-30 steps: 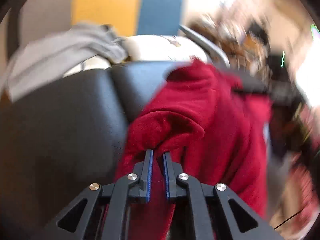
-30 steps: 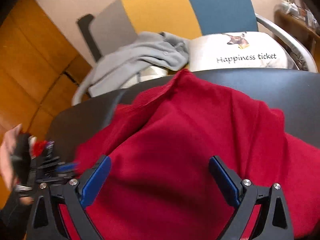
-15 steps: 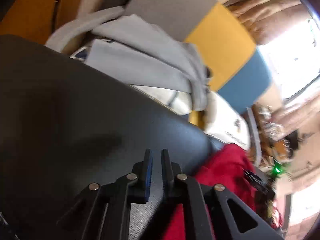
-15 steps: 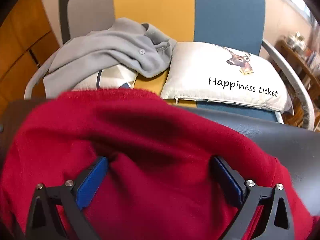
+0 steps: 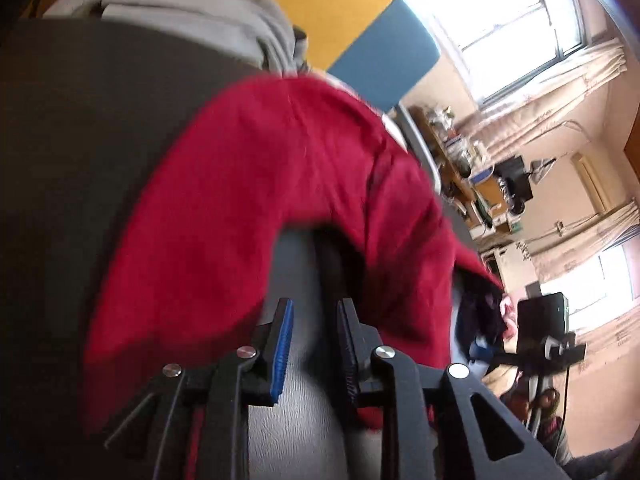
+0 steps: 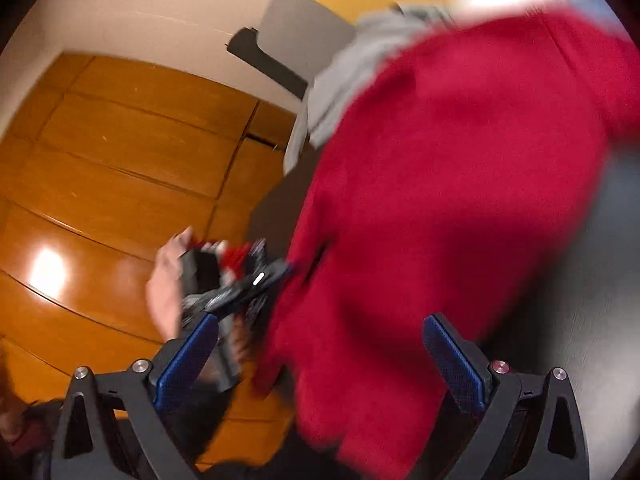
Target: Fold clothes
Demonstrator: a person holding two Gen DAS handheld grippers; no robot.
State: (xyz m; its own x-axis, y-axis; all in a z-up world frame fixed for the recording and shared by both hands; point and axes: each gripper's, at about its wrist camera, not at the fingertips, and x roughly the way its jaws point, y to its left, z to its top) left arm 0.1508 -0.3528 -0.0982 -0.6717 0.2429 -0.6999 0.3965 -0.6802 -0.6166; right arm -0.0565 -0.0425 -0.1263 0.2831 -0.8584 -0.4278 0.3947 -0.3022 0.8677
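Room: bright windows w/ pale curtains at far side in left wrist view; cluttered shelf below them; orange wood floor and cream wall in right wrist view.
Surface: dark grey padded table, matte; bare patch shows btwn the left gripper's fingers.
Chair: yellow/blue/grey backrest panels behind table's far edge.
Red garment: red sweater lies bunched on the table, humped in the middle, one edge arching up over a dark gap just ahead of the left tool. In right wrist view the same sweater fills most of frame, blurred, running from far table edge down btwn the right fingers.
Grey garment: grey top heaped on the chair seat beyond the table, apart from the red one in the left view; the right view shows the red one overlapping it.
Left gripper: jaws slightly parted, a narrow gap, nothing pinched; blue pads bare; red cloth passes either side of and under the fingers, contact unclear.
Right gripper: jaws spread wide, released; red cloth lies btwn the pads, not clamped.
Hand: person's left hand wraps the other tool's handle, seen at left-centre of right wrist view, over floor, just beside the sweater's edge.
Blur: both views smeared; fine detail can't be told.
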